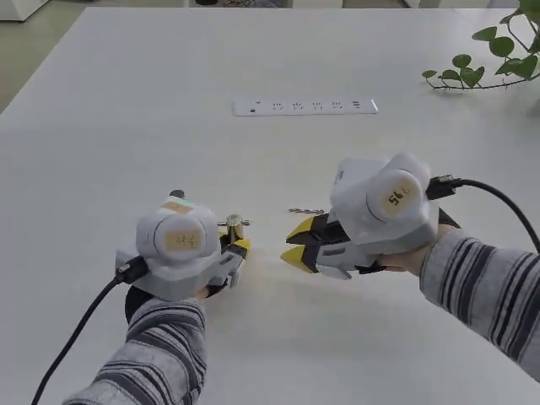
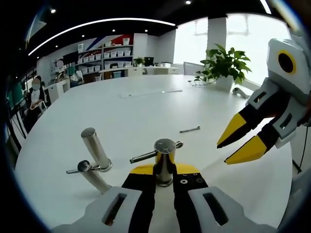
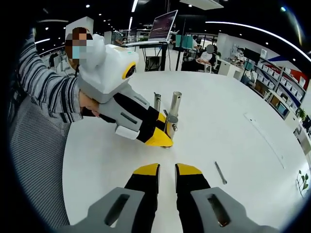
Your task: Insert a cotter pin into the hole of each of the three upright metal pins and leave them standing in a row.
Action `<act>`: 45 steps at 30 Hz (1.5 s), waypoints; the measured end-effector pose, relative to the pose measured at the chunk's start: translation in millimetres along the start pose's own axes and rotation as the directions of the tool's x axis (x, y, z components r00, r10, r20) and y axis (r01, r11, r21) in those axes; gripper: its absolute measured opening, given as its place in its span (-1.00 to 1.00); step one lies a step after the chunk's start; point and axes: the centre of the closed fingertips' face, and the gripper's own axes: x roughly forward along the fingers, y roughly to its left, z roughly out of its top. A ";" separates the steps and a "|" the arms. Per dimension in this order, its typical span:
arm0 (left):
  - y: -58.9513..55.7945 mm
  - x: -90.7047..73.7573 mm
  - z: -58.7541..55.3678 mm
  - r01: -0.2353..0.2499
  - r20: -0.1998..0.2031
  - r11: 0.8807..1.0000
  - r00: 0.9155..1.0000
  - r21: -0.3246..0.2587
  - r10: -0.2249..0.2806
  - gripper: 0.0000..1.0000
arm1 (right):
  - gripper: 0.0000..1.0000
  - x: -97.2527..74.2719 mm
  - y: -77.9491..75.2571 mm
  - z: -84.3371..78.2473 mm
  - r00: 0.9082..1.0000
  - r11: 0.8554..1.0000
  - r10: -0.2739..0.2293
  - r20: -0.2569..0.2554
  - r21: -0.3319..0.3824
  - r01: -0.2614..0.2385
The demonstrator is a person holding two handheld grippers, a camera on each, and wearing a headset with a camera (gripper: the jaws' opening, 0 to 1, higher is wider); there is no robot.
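From where I stand, the left gripper (image 2: pixel 165 171) has its jaws pinched on an upright metal pin (image 2: pixel 164 154) standing on the white table (image 1: pixel 278 51). A cotter pin (image 2: pixel 146 157) runs crosswise through it near the top. Just left of it, in the left gripper view, two more stand close together: the far pin (image 2: pixel 95 148), and the near pin (image 2: pixel 95 178) with a second cotter pin (image 2: pixel 73 171) sticking out its side. The right gripper (image 3: pixel 167 171) hovers near on the right, jaws slightly spread, gripping nothing. A loose cotter pin (image 1: pixel 305 211) lies beyond the grippers, well short of the power strip (image 1: pixel 305 106).
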 end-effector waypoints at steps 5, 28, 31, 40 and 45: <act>-1.0 1.2 -0.3 0.002 0.000 1.000 1.000 0.010 -0.002 -0.81 | -0.83 -0.1 -0.5 -4.2 1.000 1.000 -0.004 -0.006 0.012 0.004; -1.7 0.9 -2.2 -0.014 -0.002 0.999 1.000 -0.046 0.014 -0.76 | -0.77 0.5 -0.4 -7.2 1.000 0.999 -0.003 -0.013 0.041 0.004; -2.1 -1.8 -3.7 -0.014 -0.011 0.999 1.000 -0.040 0.014 -0.69 | -0.75 -0.6 -1.0 -6.9 1.000 0.999 -0.009 -0.015 0.047 0.009; -8.4 -18.7 -9.4 0.003 -0.036 0.999 0.999 -0.050 -0.005 -0.54 | -0.69 -5.4 -1.2 7.8 1.000 0.997 -0.016 0.018 0.078 0.014; -10.9 -33.3 -9.1 0.003 -0.036 0.998 0.999 -0.061 -0.005 -0.36 | -0.61 -7.8 0.2 21.2 0.999 0.994 -0.009 0.053 0.106 0.004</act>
